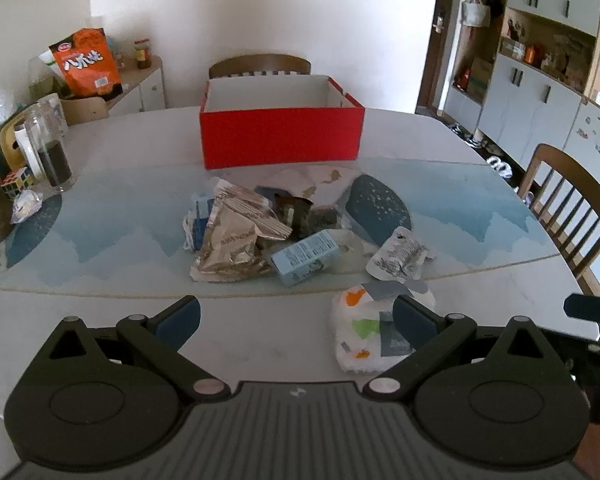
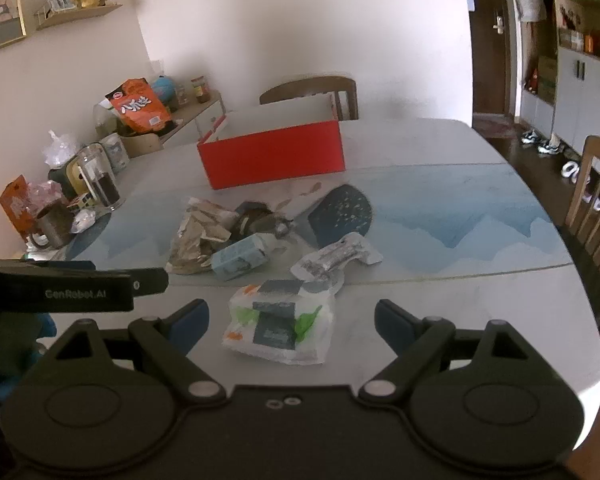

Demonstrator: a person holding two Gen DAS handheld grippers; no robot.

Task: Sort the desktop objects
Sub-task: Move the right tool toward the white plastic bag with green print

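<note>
Right now both of my tongs are spread wide with nothing between their pads. My left tongs [image 1: 296,316] hover above the near edge of the tabletop [image 1: 500,280], and my right tongs [image 2: 292,320] hang beside them, nearer the right end of that same edge. I judge I'm holding them open and low because nothing has been picked yet and the nearest piece is the obvious first grab.

That piece is a white crumpled wrapper [image 2: 278,324] with green and orange marks, lying flat on bare tabletop close to the near edge. It sits squarely between the fingers of my right tongs, apart from both pads; seen from my left tongs it lies against the right finger's side.

Just beyond it a clear plastic packet [image 2: 336,258] rests where the blue patterned mat [image 2: 460,208] begins. Farther toward the middle lies the main heap: a light blue carton [image 2: 238,260], a crinkled foil bag [image 2: 198,232] and some dark scraps I cannot identify, all touching one another.

Past the heap, toward the far edge, stands an open red box [image 2: 274,156], looking empty from what I can see of its inside. I take it as the place these things should go.
</note>
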